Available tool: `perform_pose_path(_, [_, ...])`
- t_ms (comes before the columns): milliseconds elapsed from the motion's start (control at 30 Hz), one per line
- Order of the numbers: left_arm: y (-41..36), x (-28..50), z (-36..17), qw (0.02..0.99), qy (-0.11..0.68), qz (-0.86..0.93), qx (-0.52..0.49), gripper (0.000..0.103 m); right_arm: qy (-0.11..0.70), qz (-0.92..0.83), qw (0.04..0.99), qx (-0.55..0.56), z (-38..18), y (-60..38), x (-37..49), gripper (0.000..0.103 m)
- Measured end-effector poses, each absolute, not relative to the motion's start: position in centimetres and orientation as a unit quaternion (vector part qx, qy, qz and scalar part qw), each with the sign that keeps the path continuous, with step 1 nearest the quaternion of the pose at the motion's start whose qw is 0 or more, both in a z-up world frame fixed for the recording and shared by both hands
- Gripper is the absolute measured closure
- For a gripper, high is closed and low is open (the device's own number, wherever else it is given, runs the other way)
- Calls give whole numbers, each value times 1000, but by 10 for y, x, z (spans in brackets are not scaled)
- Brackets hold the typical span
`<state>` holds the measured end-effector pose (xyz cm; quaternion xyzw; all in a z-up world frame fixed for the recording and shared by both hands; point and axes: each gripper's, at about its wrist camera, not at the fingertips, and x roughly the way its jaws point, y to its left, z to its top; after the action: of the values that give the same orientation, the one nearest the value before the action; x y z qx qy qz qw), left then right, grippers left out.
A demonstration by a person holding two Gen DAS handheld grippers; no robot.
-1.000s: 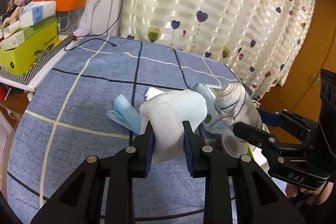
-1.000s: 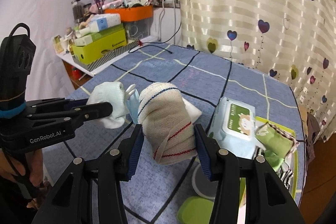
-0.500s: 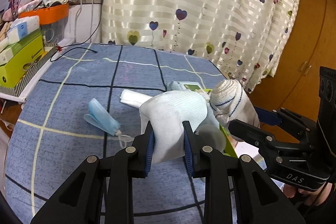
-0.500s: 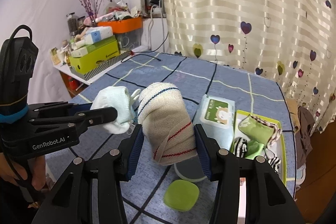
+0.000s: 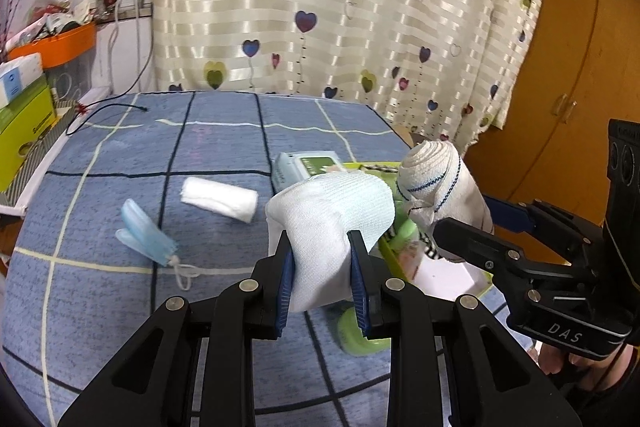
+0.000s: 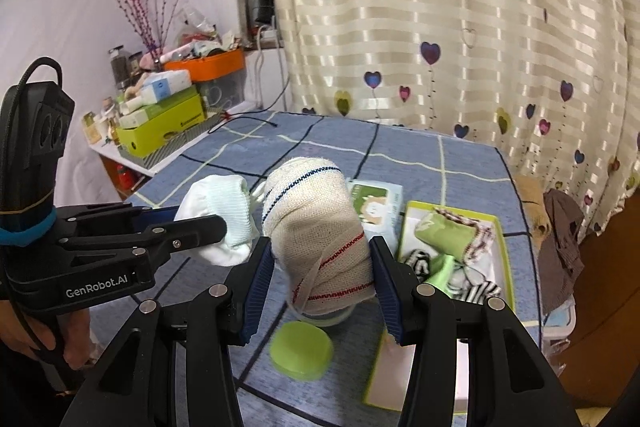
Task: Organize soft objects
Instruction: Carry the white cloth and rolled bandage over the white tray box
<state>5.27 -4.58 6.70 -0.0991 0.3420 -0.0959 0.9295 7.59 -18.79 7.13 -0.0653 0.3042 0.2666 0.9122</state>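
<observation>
The white rolled sock [image 5: 326,223] stayed clamped between the blue pads of the left gripper [image 5: 323,277], and the beige striped sock roll [image 6: 320,231] stayed clamped in the right gripper [image 6: 322,287], both lifted above the blue checked tablecloth [image 5: 120,287]. Since a second earlier both had swung right, nearer the green tray [image 6: 502,239] of socks. The blue face mask [image 5: 146,239] and white rolled cloth [image 5: 219,201] now lay clear to the left, behind the held socks.
</observation>
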Motion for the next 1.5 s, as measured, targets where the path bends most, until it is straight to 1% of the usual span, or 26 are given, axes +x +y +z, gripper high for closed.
perform_pose_path(533, [-99,70,66,923,351,-141,-77,76,307,227,923,-41,67,-241,77,55])
perform_pose_path(967, [-124,81,63,918,356,-160,-71,76,316,185,930,-20,56,-284,86,55])
perform_pose_path(1500, [-157,92,44,903,384,-186,-53,76,402,134,906,-2,-25,-320,116,55])
